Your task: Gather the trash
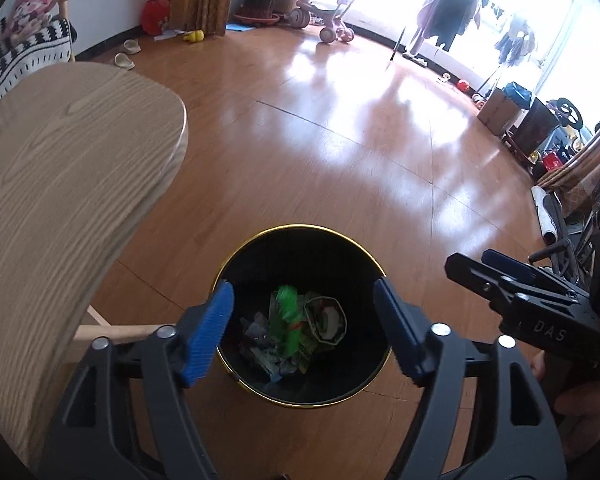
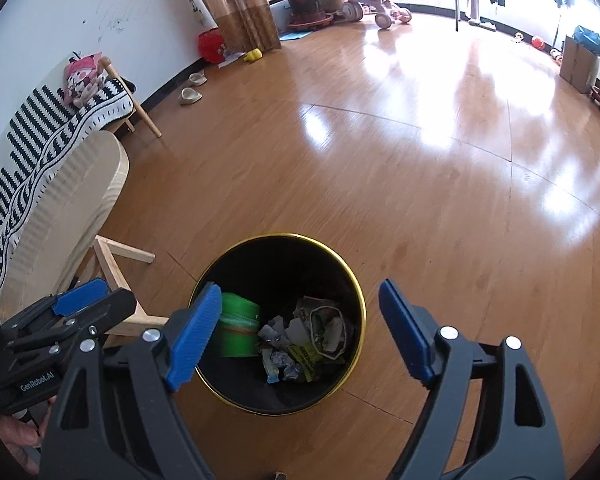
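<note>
Left wrist: wooden table [image 1: 60,184] beside bin [image 1: 300,240].

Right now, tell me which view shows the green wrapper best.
The left wrist view: the green wrapper lies sharp and whole among crumpled paper in the black bin. In the right wrist view it is a blurred green shape, partly behind a blue pad.

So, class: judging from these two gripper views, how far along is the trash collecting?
Done: crumpled wrappers and green packaging lie inside the black bin. In hand: nothing; left gripper and right gripper are open above it. Left: no loose trash visible on the floor.
</note>
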Available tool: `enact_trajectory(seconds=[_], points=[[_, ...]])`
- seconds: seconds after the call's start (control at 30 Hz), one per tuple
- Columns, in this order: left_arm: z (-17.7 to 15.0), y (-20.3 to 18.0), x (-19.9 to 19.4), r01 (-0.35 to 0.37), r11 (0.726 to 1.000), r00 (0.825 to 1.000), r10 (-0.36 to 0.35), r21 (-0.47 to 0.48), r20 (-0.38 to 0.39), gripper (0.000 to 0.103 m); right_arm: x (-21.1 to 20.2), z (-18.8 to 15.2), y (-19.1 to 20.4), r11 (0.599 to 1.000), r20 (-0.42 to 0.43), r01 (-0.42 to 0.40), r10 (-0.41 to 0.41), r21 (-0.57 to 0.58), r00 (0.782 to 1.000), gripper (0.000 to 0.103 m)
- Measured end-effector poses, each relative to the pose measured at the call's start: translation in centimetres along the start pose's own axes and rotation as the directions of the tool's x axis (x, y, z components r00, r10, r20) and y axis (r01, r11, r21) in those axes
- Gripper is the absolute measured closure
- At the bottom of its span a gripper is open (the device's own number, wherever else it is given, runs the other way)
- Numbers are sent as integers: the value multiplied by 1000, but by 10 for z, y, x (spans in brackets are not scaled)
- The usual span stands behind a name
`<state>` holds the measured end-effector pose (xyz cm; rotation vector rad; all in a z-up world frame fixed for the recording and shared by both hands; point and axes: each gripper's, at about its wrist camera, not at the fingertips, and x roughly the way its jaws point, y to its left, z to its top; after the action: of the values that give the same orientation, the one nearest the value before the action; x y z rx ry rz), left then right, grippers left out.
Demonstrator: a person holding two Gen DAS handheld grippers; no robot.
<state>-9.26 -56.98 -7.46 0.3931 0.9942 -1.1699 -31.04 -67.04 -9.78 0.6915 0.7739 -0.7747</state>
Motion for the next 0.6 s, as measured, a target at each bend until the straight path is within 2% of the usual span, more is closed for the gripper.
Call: enact_trajectory(seconds=[0.1, 0.17, 0.27, 0.33, 0.4, 0.5, 0.6], points=[[-6, 7, -14, -17, 1000, 1000, 17, -5, 12, 24, -9, 1, 2, 1000, 14, 5, -5, -5, 1000, 14], [-15, 20, -37, -44, 999, 998, 44, -13, 39, 16, -15, 3, 12, 1000, 24, 2, -1, -26, 1000, 10], [-33, 51, -86, -103, 991, 989, 111, -81, 97, 13, -21, 4, 35, 997, 35, -20, 22, -76, 999, 9], [-43, 73, -122, -166, 977, 975, 183, -135, 127, 12, -24, 3, 66, 990, 38, -50, 55, -130, 998, 9], [-57, 95, -159, -251, 948, 948, 282, -194, 150, 11, -28, 2, 100, 980, 43, -78, 87, -184, 995, 9], [-91, 135, -222, -330, 894, 898, 396, -304, 190, 10, -38, -5, 162, 952, 45, -147, 165, -269, 985, 9], [-134, 176, -279, -413, 812, 834, 520, -412, 188, 9, -54, -21, 246, 888, 29, -228, 261, -400, 965, 9]])
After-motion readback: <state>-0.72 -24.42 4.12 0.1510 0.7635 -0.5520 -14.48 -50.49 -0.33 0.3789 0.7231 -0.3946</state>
